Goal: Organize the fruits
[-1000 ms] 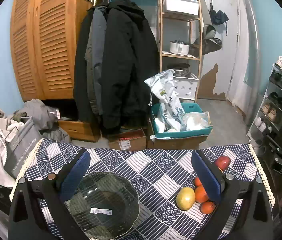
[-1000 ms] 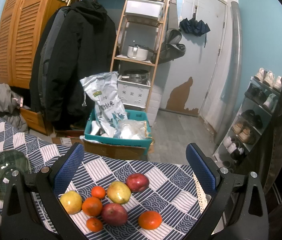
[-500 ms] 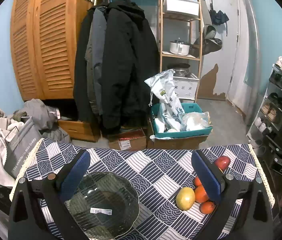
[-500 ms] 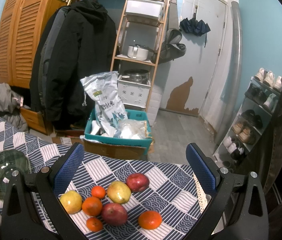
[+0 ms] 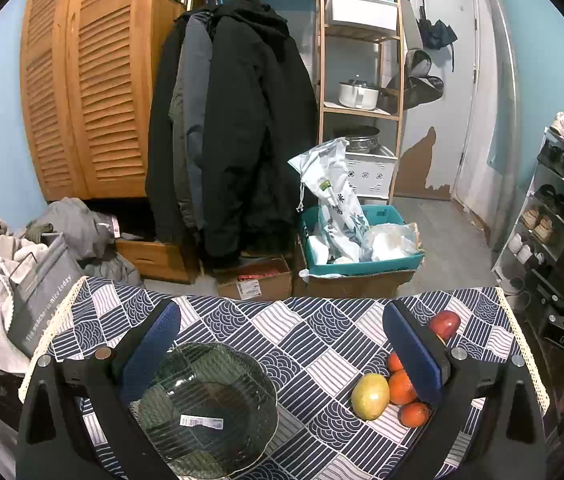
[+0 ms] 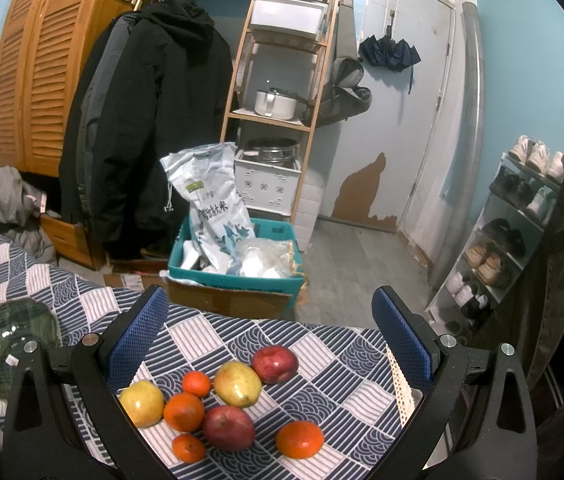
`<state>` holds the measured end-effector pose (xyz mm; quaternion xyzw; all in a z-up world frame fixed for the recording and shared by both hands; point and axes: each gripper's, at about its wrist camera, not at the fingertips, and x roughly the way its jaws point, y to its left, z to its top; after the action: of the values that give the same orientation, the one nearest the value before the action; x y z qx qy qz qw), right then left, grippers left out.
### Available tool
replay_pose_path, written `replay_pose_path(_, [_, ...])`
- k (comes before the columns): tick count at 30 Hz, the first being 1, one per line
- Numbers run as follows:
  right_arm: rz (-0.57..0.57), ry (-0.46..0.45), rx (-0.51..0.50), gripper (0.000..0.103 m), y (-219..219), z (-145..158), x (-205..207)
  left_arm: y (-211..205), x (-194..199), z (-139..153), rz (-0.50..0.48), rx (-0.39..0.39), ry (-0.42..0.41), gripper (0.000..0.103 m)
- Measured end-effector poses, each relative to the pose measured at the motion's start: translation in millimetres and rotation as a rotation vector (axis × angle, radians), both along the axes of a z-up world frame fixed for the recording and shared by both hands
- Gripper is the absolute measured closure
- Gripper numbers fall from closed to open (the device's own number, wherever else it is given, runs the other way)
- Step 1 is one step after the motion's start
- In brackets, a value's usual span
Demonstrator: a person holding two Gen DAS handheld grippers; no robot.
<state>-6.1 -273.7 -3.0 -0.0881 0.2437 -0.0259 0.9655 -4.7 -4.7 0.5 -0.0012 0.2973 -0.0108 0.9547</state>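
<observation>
On the right part of the surface (image 6: 346, 364), which wears a navy-and-white patterned cloth, the fruits lie in a loose cluster: a yellow apple (image 6: 141, 403) at the left, a second yellow-green apple (image 6: 237, 384) in the middle, a red apple (image 6: 274, 365) behind it and another red apple (image 6: 228, 428) in front. Four oranges sit among them, the largest (image 6: 300, 439) a little apart at the right. Over this cluster hangs the right claw (image 6: 269, 332), its blue-padded jaws spread wide and gripping nothing. Well off to the left rests a dark glass plate (image 5: 205, 404) with a white label on it, bare of fruit. The left claw (image 5: 282, 352) hangs above it, also released and empty, one pad over the plate's edge and the other near the fruit. Beyond the surface stand a teal crate (image 6: 237, 276) holding a rice sack (image 6: 211, 200), dark coats (image 5: 237, 132) on a rail, a wooden shelf (image 6: 282, 92) and a shoe rack (image 6: 510, 224).
</observation>
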Motion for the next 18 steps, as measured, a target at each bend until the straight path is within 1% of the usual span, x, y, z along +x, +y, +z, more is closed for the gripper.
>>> replay_pose_path(18, [-0.002,0.0,-0.002,0.003,-1.7,-0.1,-0.2,0.6,0.3,0.4,0.0,-0.001,0.0,0.001])
